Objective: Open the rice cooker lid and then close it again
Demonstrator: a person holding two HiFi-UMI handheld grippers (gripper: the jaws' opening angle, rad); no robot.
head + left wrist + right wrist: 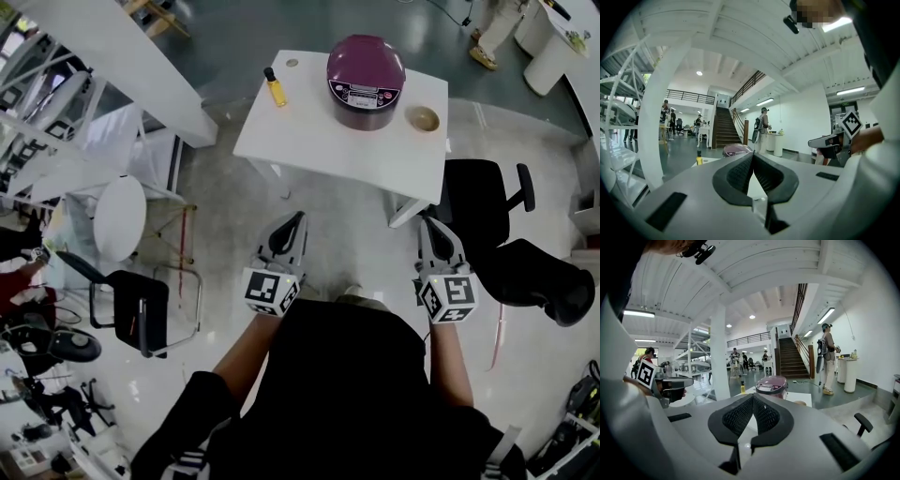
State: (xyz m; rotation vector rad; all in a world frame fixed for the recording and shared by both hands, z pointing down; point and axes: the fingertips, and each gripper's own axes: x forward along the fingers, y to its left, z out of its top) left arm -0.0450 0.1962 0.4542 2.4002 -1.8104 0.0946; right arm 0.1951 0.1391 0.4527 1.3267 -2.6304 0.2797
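Note:
A maroon rice cooker (pixel 366 80) with its lid down stands on a white table (pixel 309 141), well ahead of me. It shows small in the left gripper view (pixel 737 150) and in the right gripper view (pixel 771 385). My left gripper (pixel 297 219) and my right gripper (pixel 428 223) hang side by side over the floor, short of the table's near edge. Both are shut, jaws meeting at the tips, with nothing in them. In their own views the left gripper (pixel 753 154) and the right gripper (pixel 753 396) point toward the table.
On the table stand a yellow bottle (pixel 275 88) at the left and a small bowl (pixel 422 118) right of the cooker. A black office chair (pixel 511 234) sits at the right, another black chair (pixel 131 305) and a round white stool (pixel 119 217) at the left. People stand far off.

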